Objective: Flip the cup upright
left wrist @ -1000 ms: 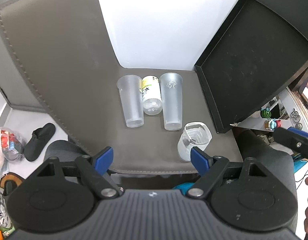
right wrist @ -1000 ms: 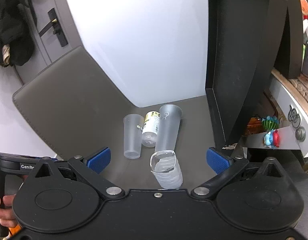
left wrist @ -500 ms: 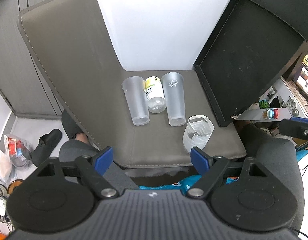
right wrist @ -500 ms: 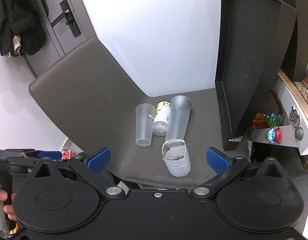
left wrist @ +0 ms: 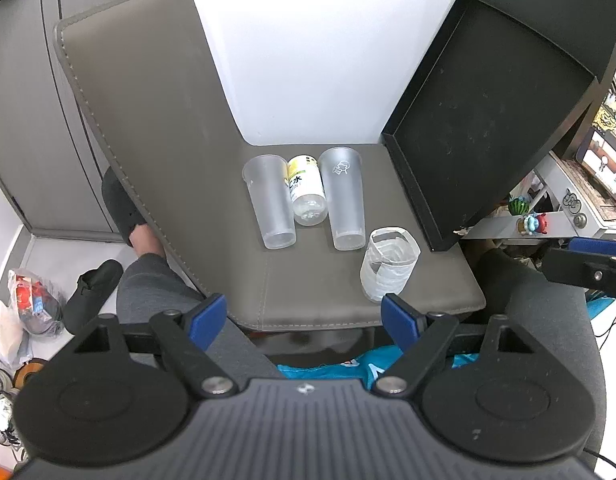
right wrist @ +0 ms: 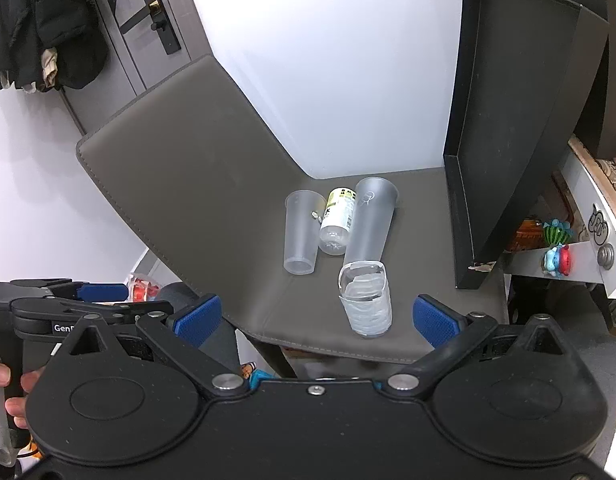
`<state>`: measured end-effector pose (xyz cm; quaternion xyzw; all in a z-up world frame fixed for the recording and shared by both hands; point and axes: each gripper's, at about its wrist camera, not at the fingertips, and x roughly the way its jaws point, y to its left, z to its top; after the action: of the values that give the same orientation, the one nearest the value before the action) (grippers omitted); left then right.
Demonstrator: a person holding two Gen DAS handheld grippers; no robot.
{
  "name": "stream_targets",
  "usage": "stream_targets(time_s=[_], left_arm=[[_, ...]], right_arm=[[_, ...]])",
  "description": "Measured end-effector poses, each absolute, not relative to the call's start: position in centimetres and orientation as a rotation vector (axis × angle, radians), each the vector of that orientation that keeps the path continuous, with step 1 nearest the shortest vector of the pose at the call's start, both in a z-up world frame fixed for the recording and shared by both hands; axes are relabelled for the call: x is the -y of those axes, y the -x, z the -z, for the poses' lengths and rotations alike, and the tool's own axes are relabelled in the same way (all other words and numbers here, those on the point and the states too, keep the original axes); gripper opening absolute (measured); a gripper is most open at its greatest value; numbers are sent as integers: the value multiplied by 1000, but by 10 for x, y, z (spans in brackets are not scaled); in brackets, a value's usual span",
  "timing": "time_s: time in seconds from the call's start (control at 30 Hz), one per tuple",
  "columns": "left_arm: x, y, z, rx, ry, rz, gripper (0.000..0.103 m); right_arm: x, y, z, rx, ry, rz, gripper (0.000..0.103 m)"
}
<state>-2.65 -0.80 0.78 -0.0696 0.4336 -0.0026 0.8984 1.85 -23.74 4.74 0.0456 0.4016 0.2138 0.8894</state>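
A short clear ribbed cup (left wrist: 389,267) (right wrist: 365,302) stands upright with its mouth up near the front right of the grey chair seat (left wrist: 316,280) (right wrist: 420,240). Behind it stand two tall frosted cups, one on the left (left wrist: 269,202) (right wrist: 301,237) and one on the right (left wrist: 345,198) (right wrist: 370,220), with a small bottle (left wrist: 306,195) (right wrist: 338,222) between them. My left gripper (left wrist: 305,320) is open and empty, held back in front of the seat edge. My right gripper (right wrist: 316,318) is open and empty, also held back from the cup.
A black open box (left wrist: 488,120) (right wrist: 508,140) leans at the right of the seat. The chair back (left wrist: 147,120) rises on the left. A shelf with small toys (right wrist: 558,258) lies to the right. Shoes and bags (left wrist: 27,304) lie on the floor at left.
Both grippers have pulled back and up from the chair, so the cups look smaller and farther. The short ribbed cup stays upright on the seat.
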Motion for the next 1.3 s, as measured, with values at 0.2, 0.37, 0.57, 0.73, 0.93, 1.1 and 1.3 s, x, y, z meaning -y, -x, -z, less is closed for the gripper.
stream_targets(time_s=[0.2, 0.37, 0.57, 0.73, 0.93, 1.1, 1.3], left_arm=[[7, 29, -8, -892, 149, 1, 83], [8, 29, -11, -883, 144, 9, 83], [9, 28, -13, -883, 148, 8, 83], [10, 28, -12, -882, 148, 6, 83], [9, 27, -11, -890, 151, -9, 83], [8, 28, -10, -893, 151, -4, 83], [7, 28, -10, -894, 155, -1, 83]], right_arm=[[240, -17, -49, -830, -102, -441, 103], [242, -18, -45, -837, -113, -440, 103], [243, -18, -44, -840, -122, -441, 103], [245, -17, -44, -837, -129, -444, 103], [245, -18, -42, -843, -135, -439, 103], [245, -18, -42, -847, -134, -434, 103], [245, -18, -41, -844, -129, -438, 103]])
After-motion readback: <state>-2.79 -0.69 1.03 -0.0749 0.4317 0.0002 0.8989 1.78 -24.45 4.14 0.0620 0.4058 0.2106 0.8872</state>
